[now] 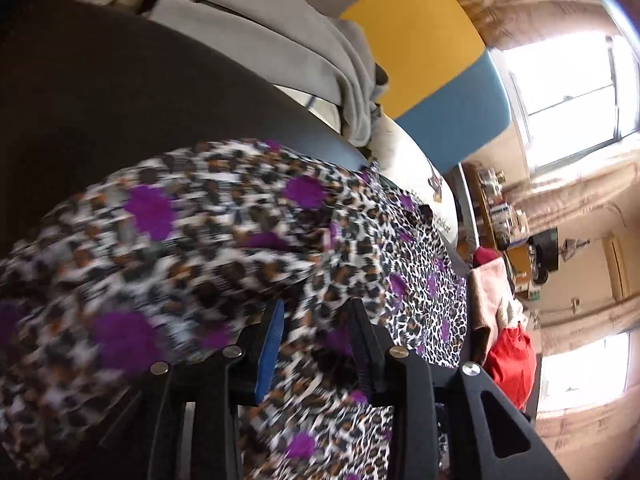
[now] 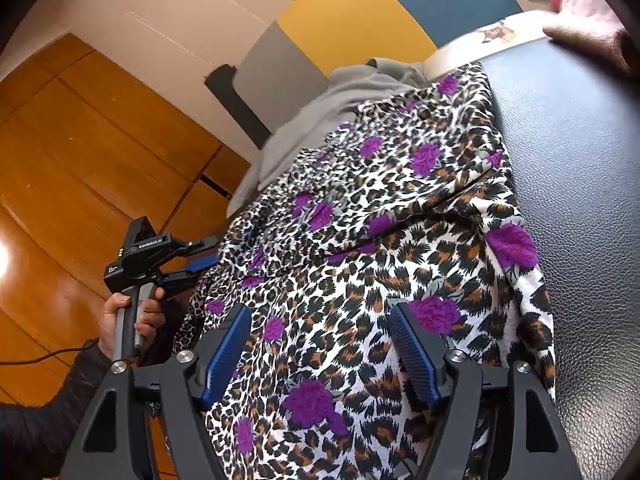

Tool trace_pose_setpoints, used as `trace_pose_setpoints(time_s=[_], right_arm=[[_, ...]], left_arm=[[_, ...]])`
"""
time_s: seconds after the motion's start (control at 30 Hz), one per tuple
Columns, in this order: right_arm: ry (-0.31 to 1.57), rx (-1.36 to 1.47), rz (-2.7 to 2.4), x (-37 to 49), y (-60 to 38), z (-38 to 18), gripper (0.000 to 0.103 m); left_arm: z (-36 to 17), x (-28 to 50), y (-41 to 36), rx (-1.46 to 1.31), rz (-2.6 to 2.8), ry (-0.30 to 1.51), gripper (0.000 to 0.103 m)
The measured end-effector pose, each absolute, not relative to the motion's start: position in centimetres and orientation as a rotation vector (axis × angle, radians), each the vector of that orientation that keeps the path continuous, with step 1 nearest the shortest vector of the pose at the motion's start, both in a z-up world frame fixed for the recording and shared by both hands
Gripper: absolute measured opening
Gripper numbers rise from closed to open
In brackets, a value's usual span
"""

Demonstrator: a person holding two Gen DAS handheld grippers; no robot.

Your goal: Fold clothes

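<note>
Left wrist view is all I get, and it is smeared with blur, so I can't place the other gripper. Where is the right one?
Observer: The right gripper is over the near part of the leopard-print garment, jaws open with nothing pinched.
Operator: And where on the cloth is my left gripper?
Observer: The left gripper is at the garment's edge on the wooden-floor side, where the cloth hangs off the black surface.
</note>
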State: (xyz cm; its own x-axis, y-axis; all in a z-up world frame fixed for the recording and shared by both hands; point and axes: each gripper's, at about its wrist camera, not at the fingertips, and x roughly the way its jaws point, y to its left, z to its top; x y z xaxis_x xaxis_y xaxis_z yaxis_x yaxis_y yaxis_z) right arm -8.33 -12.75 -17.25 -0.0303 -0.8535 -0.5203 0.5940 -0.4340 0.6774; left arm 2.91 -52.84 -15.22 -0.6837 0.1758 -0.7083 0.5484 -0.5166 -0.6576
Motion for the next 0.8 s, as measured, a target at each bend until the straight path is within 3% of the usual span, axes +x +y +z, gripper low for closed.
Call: trace_pose_setpoints(time_s=[0.13, 0.27, 0.47, 0.53, 0.57, 0.67, 0.8], right_arm=[[-0.364, 1.086, -1.743, -9.6, -12.1, -14.7, 0.077], [-0.367, 1.031, -1.777, -12.5, -12.8, -12.1, 0.091], [-0.219, 1.181, -1.826, -17.9, -17.9, -14.3, 0.092], [-0.146, 1.251, -1.891, -19.2, -17.9, -15.9, 0.086], [-0.152, 1.237, -1.916, -19.5, -17.2, -15.9, 0.077], [-0.166, 1.214, -2.009, -20.2, -14.6, -16.1, 0.07], [-0.269, 1.215, -2.059, -20.5, -12.0, -15.7, 0.07]], left_arm=[[-16.3, 0.6, -52.1, 1.192, -2.299, 1.331, 0.031], [-16.7, 0.7, -51.9, 1.201, -2.297, 1.34, 0.008], [-16.2, 2.8, -52.4, 1.159, -2.296, 1.267, 0.003], [-15.9, 3.6, -53.4, 1.131, -2.284, 1.249, 0.003], [-15.7, 3.9, -53.8, 1.125, -2.275, 1.231, 0.003], [-16.2, 4.7, -54.8, 1.125, -2.268, 1.253, 0.003], [-17.1, 5.0, -54.0, 1.138, -2.305, 1.281, 0.005]])
